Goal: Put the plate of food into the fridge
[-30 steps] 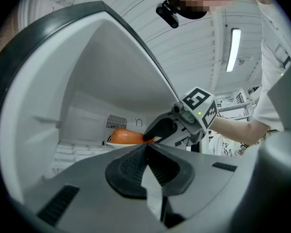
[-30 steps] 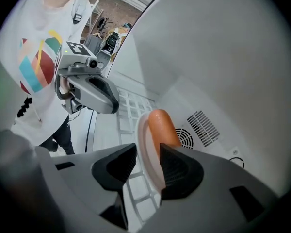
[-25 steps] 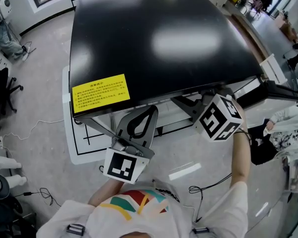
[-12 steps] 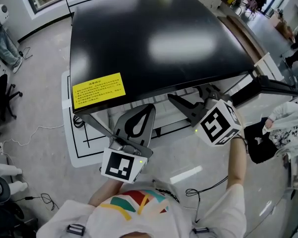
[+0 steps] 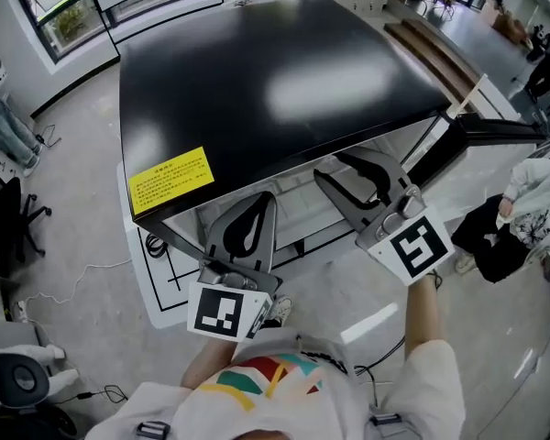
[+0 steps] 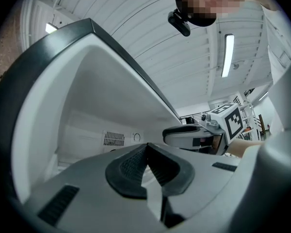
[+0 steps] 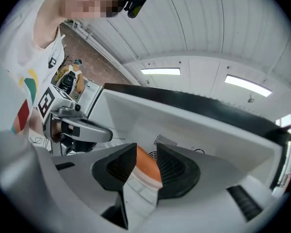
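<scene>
My right claw (image 7: 146, 150) is released, jaws apart. Orange food (image 7: 148, 168) shows in the gap straight ahead of it, against the open fridge (image 7: 136, 115) interior. My left claw (image 6: 146, 148), just beside it, is clenched on nothing.

The head camera looks steeply down from above onto the fridge (image 5: 275, 90) top, the left tongs (image 5: 257, 204) and the right tongs (image 5: 341, 165). Each tongs camera sits close behind its own jaws, tilted up toward the fridge's white inside and the ceiling (image 6: 184, 57). Each also catches the other tongs.
</scene>
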{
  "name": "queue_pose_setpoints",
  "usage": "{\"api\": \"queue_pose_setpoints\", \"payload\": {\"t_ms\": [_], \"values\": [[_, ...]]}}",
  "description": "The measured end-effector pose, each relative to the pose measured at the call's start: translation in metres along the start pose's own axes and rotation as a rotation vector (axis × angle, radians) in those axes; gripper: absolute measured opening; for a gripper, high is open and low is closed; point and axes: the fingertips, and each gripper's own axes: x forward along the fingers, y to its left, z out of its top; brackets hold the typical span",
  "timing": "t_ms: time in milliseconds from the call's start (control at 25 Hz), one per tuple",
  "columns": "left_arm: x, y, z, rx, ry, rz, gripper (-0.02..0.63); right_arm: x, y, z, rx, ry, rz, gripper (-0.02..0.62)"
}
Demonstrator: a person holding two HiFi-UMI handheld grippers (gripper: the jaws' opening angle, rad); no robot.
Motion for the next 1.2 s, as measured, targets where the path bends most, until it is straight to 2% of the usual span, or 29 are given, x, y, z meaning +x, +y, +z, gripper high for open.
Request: {"api": "queue_pose_setpoints", "payload": {"t_ms": [120,280,520,680,720,960,1200], "values": [[-0.002,0.002,0.005,-0.005,-0.014,0.007,0.006,-0.009,-0.006,0.008,0.018,-0.035,-0.115,0.127],[-0.003,0.003,0.008,0.005,-0.02,0.011,0.006,-0.023,-0.009,0.014,0.115,-0.094,-0.256,0.126],[-0.004,0.001,0.011,0.02,-0.019,0.012,0.006,-0.043,-0.002,0.033,0.227,-0.217,-0.366,0.124],[-0.006,-0.001,0.014,0.03,-0.023,0.008,0.006,-0.057,-0.001,0.034,0.257,-0.244,-0.459,0.012],[-0.006,-0.002,0.015,0.032,-0.025,0.007,0.006,-0.061,-0.002,0.033,0.263,-0.244,-0.48,0.002],[-0.008,-0.005,0.016,0.039,-0.031,0.0,0.006,-0.074,0.004,0.019,0.324,-0.223,-0.552,0.002],[-0.013,-0.01,0.015,0.024,-0.056,-0.037,0.006,-0.078,0.018,0.01,0.289,-0.165,-0.577,0.002]]}}
